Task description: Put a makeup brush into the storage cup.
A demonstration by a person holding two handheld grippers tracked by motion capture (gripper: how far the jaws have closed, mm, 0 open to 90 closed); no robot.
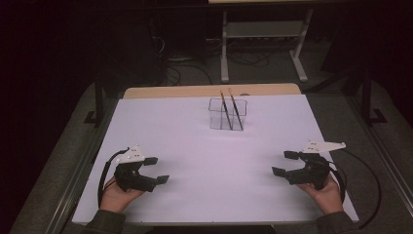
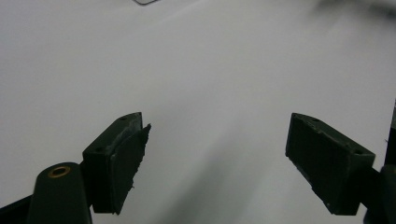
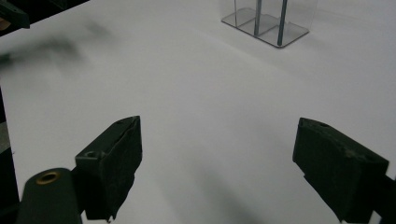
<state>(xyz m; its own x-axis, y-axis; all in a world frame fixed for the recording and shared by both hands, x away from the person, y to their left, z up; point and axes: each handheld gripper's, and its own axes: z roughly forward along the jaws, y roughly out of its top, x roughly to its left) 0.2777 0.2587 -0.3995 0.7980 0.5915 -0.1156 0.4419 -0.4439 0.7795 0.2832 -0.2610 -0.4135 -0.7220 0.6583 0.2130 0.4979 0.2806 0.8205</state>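
White table (image 1: 209, 161) stood in dark room, carpet and cables beyond. Holder (image 1: 227, 114) with two pencils (image 1: 229, 109) sat at 12 o'clock. Left gripper (image 1: 157, 169) at 8, right gripper (image 1: 284, 163) at 4; jaws apart, holding nothing.

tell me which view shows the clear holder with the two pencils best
The high view: the whole clear holder stands there at the table's far middle, both pencils leaning inside. The right gripper view gives just its base and lower walls at the top edge; the left gripper view catches one corner.
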